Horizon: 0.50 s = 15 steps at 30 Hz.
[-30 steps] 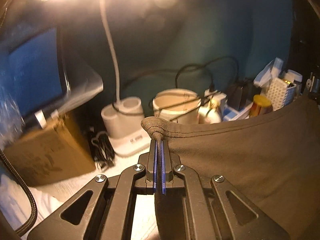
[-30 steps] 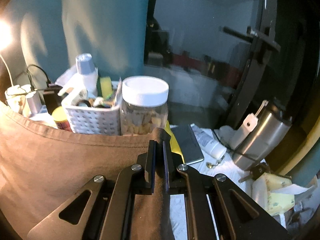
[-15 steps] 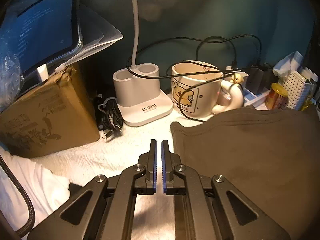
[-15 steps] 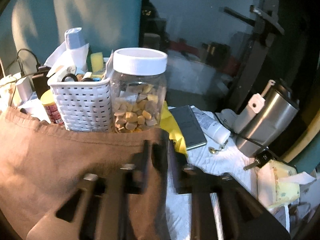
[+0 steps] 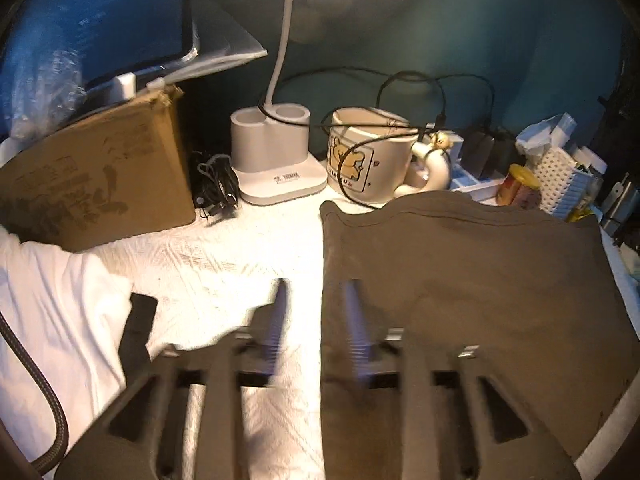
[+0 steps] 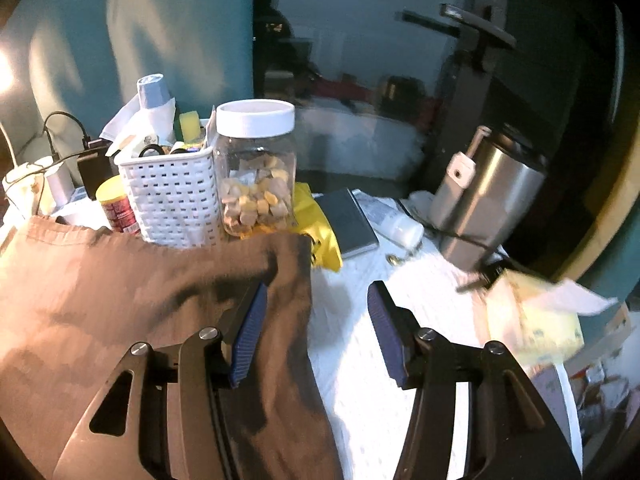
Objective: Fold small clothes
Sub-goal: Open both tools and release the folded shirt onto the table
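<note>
Lying spread flat on the white-covered table (image 5: 224, 256), the brown garment (image 5: 460, 272) is reaching back to the mug (image 5: 368, 160) and the white basket (image 6: 172, 196), its top edge resting just in front of them. The left claw (image 5: 316, 320) is hanging over the garment's left edge with its jaws just having been opening, parted and gripping nothing, one finger above bare table and the other above cloth. The right claw (image 6: 316, 320) is standing wide apart after opening, the garment's right edge lying loose between its fingers, pressed by neither pad.
</note>
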Available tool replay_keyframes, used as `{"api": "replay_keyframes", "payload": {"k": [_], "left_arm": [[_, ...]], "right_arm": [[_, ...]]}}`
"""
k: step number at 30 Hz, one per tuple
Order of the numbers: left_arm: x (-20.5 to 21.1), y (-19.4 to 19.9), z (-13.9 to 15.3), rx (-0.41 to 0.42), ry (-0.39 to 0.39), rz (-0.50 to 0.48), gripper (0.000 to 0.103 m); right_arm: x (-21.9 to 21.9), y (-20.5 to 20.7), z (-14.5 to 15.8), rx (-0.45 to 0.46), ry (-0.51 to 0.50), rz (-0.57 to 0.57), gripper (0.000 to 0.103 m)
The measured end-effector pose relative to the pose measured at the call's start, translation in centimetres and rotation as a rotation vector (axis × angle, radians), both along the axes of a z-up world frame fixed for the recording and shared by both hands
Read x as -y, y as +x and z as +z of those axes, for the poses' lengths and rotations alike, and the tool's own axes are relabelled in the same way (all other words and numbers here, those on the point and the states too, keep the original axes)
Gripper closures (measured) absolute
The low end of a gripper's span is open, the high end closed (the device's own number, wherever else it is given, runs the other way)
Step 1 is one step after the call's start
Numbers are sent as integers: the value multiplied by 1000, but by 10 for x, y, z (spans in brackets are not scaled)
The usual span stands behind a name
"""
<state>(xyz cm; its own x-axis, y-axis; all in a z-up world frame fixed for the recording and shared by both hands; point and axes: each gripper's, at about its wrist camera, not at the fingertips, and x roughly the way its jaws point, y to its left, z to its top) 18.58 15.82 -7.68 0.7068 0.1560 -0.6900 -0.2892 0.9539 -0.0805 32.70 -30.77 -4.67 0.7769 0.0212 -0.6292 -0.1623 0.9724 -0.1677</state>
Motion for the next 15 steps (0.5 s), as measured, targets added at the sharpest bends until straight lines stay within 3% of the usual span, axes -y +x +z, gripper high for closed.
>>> {"api": "replay_keyframes", "payload": {"k": [10, 15], "left_arm": [[7, -40, 18, 52, -41, 35, 61], [18, -60, 16, 35, -40, 14, 61]], "right_arm": [[10, -56, 11, 20, 7, 5, 48], [29, -87, 17, 42, 8, -14, 48]]}}
